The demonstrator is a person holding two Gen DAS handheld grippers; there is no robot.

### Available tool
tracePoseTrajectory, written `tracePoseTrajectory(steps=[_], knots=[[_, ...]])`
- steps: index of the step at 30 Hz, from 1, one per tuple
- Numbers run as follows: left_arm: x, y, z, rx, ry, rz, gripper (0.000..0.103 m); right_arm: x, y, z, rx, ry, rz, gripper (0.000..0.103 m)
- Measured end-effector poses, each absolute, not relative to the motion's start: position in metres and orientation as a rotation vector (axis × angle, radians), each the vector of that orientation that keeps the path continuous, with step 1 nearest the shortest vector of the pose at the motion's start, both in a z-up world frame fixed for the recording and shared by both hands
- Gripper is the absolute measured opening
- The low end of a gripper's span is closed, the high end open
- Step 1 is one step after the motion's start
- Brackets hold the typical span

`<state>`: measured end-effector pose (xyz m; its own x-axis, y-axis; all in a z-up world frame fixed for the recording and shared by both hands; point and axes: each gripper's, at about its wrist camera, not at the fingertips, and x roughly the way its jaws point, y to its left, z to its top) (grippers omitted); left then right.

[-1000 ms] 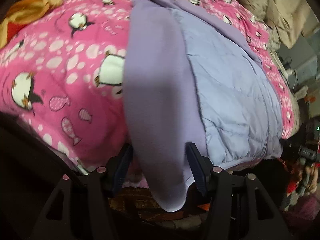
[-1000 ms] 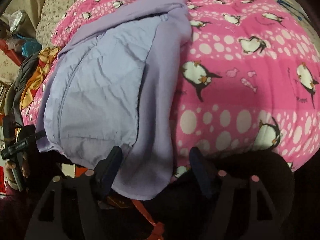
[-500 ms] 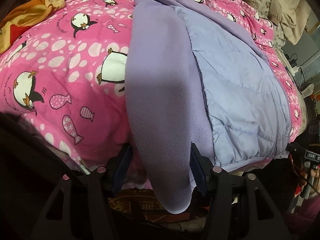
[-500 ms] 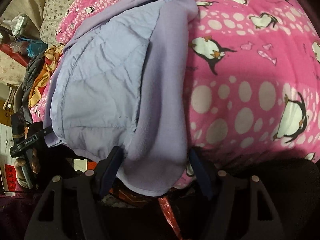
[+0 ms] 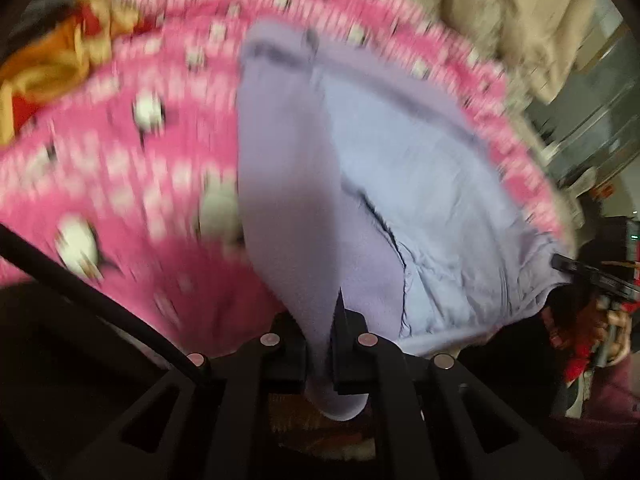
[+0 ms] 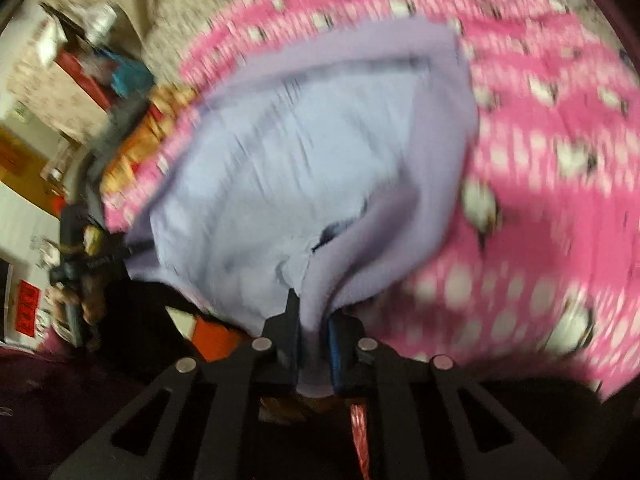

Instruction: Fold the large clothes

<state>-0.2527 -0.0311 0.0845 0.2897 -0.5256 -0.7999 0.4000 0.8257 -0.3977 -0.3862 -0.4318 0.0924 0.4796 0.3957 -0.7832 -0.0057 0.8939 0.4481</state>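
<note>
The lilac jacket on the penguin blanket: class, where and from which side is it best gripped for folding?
Grip the lilac jacket by its fleece sleeve ends hanging off the near edge of the penguin blanket, coming from that edge. They dangle free, so pads fit either side. Both the left claw and right claw have just closed there.

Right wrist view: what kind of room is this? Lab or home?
Most likely a home bedroom. A pink penguin-print blanket covers what looks like a bed, the lavender jacket lies on it, and household clutter is stacked along the far wall. Both views are motion-blurred, so detail is limited.
</note>
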Motion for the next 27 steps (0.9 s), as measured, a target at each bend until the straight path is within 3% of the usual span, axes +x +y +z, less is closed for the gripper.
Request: tracePoseTrajectory(steps=[7, 13, 27], knots=[[-0.201, -0.03, 0.152, -0.217, 0.943, -0.606, 0.0, -0.337, -0.459, 0.149, 0.426, 0.832, 0.214, 0.011], [-0.136, -0.04, 0.176, -0.251, 0.878, -0.56, 0.0, -0.276, -0.48, 0.17, 0.455, 0.739, 0.149, 0.011], [0.053, -0.121, 0.118, -0.299, 0.981, -0.47, 0.0, -0.122, -0.559, 0.117, 0.62, 0.766, -0.012, 0.011]])
